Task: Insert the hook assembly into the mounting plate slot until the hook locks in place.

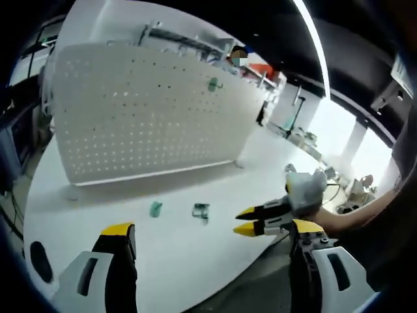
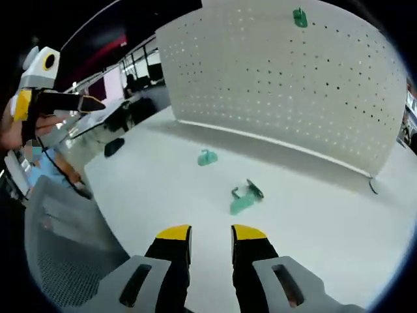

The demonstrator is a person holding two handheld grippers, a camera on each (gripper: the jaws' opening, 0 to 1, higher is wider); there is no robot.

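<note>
Grippers first, going left to right. Left gripper (image 1: 208, 229) in the left gripper view has its yellow-tipped jaws spread wide with nothing between them, hovering over the near edge of the white table (image 1: 130, 189) and touching nothing. In the right gripper view the same tool shows at the far left, off the table's edge.

Out on the tabletop there are two small green pieces lying loose — a hook piece (image 1: 156, 208) on the left and a second hook piece (image 1: 201, 210) just to its right, near each other but apart. Both sit in front of the pegboard (image 1: 143, 117), the white perforated mounting plate standing upright at the far side of the table. A mounted green hook (image 1: 213, 83) is already stuck on the board near its upper right.

Right gripper (image 2: 210, 233) in its own view is open too, but much narrower — a slim gap between the yellow tips, empty, hanging above the table with the second piece just beyond it. It also pokes into the left gripper view from the right, held by a hand (image 1: 339, 218), tips slightly parted and pointing at the loose pieces.
</note>
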